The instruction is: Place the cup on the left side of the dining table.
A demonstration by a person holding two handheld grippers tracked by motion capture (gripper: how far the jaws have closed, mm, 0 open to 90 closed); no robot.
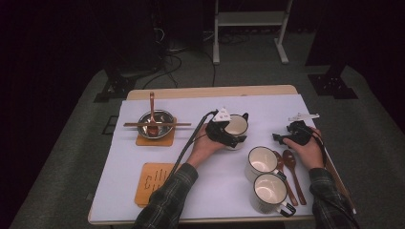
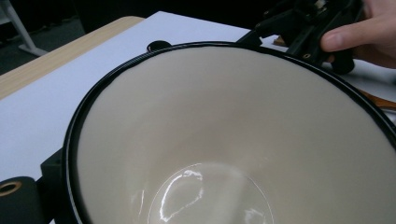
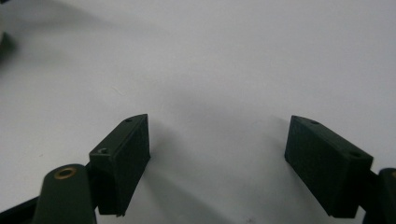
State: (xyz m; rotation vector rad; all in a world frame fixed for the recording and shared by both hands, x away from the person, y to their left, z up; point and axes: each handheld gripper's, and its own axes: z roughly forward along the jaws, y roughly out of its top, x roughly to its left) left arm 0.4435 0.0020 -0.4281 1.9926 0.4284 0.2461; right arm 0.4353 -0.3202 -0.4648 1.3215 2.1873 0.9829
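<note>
Holding an empty cream mug (image 2: 233, 140), the left hand-held gripper (image 1: 228, 134) grips it.

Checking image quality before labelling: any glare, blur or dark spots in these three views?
High view: table lit, surroundings nearly black, image soft. Left gripper view: the mug sits very close, with bright glare streaks on its glossy bottom. Right gripper view: open right gripper casts soft shadows on the white cover; slightly soft, no glare.

The mug (image 1: 236, 127) is cream with a black rim. Black grippers, left (image 1: 228, 137) and right (image 1: 282, 138), work over a white table cover (image 1: 210, 176). Sleeves are dark plaid.
</note>
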